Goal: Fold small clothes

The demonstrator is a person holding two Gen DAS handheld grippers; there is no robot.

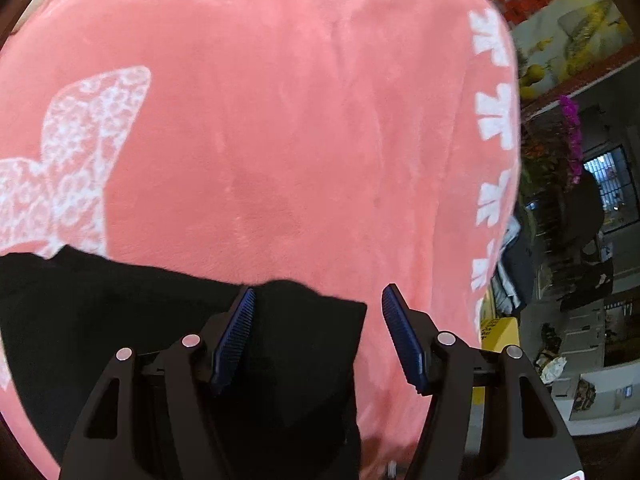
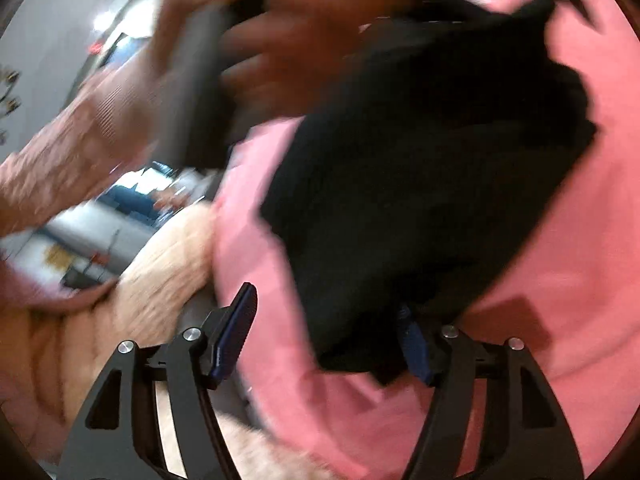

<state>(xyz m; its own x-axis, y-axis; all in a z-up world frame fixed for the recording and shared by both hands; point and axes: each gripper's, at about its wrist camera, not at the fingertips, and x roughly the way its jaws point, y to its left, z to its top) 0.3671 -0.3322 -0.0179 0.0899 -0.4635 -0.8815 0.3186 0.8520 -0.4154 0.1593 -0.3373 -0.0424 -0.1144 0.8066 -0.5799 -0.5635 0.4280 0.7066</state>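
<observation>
Left gripper [image 1: 318,336] fingers apart, above a corner of the black cloth [image 1: 120,320], not pinching. Right gripper [image 2: 332,336] fingers apart too, cloth edge between, not squeezed. Black cloth lying bunched on the pink blanket [image 1: 280,120], near its right edge. Best to pinch two corners, pull flat, then fold over slowly.

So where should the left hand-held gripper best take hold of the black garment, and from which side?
Probably its free corner, coming from above: the black garment lies flat on the pink blanket, and that edge sits between the open fingers of the left hand-held gripper.
</observation>
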